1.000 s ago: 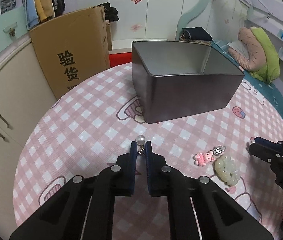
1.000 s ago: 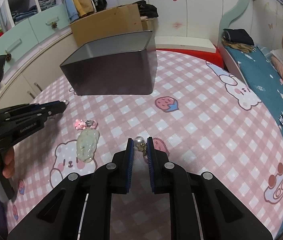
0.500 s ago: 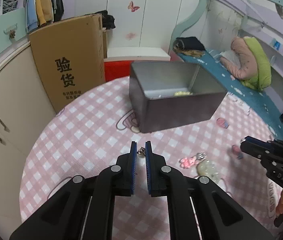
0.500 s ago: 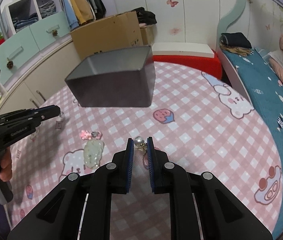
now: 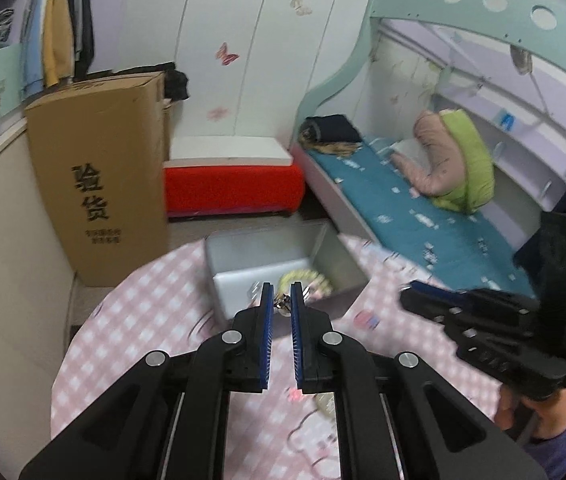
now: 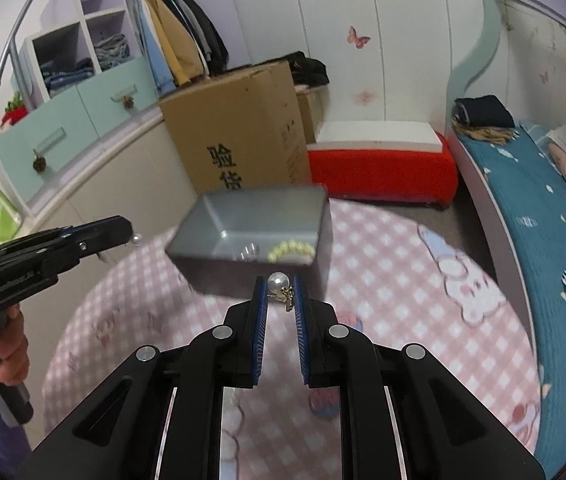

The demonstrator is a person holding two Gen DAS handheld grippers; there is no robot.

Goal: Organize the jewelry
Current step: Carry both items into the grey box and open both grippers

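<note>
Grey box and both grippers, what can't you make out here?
- Left wrist view: the fingers cover most of the left gripper's earring.
- Both views: motion blur smears the grey box contents.
- Left wrist view: items on the pink tablecloth are blurred past recognition.

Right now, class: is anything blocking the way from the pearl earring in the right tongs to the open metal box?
Nothing visible. The right tongs hold the pearl earring in front of the metal box, whose top is open. Only pink checked cloth lies below.
</note>
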